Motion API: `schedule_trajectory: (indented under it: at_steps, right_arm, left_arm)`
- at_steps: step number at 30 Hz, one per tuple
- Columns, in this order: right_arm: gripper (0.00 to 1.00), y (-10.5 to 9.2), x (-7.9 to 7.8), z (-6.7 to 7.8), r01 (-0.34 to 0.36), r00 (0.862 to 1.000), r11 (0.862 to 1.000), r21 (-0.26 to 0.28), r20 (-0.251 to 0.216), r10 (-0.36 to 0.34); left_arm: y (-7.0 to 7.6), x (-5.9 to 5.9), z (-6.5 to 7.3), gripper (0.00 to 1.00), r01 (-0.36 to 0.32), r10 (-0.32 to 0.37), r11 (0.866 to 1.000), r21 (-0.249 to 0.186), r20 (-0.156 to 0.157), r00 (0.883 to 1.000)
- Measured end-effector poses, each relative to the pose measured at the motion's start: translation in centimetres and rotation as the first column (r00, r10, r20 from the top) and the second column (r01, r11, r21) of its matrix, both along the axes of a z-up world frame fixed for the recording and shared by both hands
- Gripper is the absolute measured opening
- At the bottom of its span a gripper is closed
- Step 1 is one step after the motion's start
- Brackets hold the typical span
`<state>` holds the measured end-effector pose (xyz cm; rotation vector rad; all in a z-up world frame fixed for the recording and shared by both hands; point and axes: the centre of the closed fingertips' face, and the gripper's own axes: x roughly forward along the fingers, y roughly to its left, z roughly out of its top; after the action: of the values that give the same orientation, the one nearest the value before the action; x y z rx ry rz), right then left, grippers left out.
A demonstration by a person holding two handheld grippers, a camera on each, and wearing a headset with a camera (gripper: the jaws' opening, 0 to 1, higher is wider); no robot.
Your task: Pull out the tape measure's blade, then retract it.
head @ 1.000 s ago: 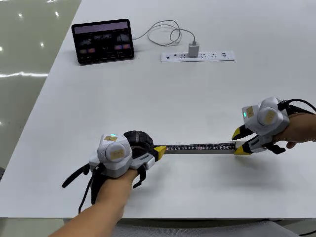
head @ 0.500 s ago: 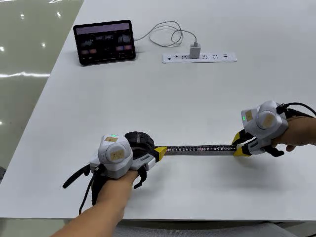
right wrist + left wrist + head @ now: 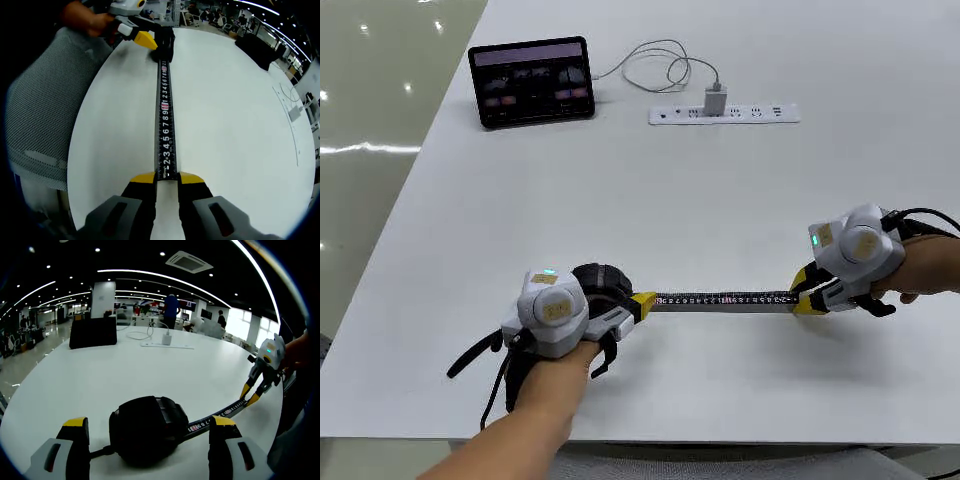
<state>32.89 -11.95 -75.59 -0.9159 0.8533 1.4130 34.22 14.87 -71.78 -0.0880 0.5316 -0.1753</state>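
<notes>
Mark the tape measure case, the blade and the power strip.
tape measure case [image 3: 147,427], left gripper view, black housing top.
blade [image 3: 165,125], right gripper view, printed scale mid-length.
power strip [image 3: 770,113], head view, its right end.

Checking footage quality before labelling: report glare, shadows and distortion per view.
Head view: evenly lit, soft shadows on the table, ceiling-light glare on the floor. Left gripper view: fisheye curve, tape measure case lacks detail. Right gripper view: blade numerals crisp, table edge bowed.
</notes>
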Motion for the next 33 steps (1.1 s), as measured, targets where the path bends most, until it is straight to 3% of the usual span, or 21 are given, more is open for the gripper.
schedule_trajectory:
  at_steps: [8,14,15,21,26,33]
  right_arm:
    - [0.11,0.15,0.04,-0.1,0.005,1.0,0.998,-0.068,-0.008,-0.006]
    - [0.11,-0.05,0.21,-0.15,0.026,0.999,0.997,-0.072,-0.016,-0.028]
    - [0.11,0.03,0.31,-0.17,0.055,0.998,0.995,-0.078,-0.028,-0.057]
    - [0.11,0.0,0.37,-0.3,0.047,0.998,0.992,-0.118,-0.025,-0.05]
    - [0.11,-0.03,0.35,-0.24,0.065,0.997,0.993,-0.102,-0.033,-0.068]
    - [0.11,-0.11,0.45,-0.3,0.098,0.994,0.992,-0.078,-0.045,-0.102]
  left_arm:
    - [0.38,0.11,-0.1,0.91,-0.03,0.03,1.0,0.001,-0.014,0.999]
    - [0.43,0.5,0.08,0.83,-0.043,0.043,0.999,-0.011,-0.018,0.999]
    - [0.43,0.56,0.11,0.82,-0.045,0.045,0.999,-0.018,-0.021,0.999]
    - [0.27,0.44,-0.31,0.74,-0.046,0.045,0.999,-0.016,-0.042,0.998]
    - [-0.02,0.54,-0.09,0.64,-0.042,0.04,0.999,-0.029,-0.045,0.998]
    - [0.1,0.54,-0.32,0.61,-0.039,0.038,0.999,-0.015,-0.066,0.997]
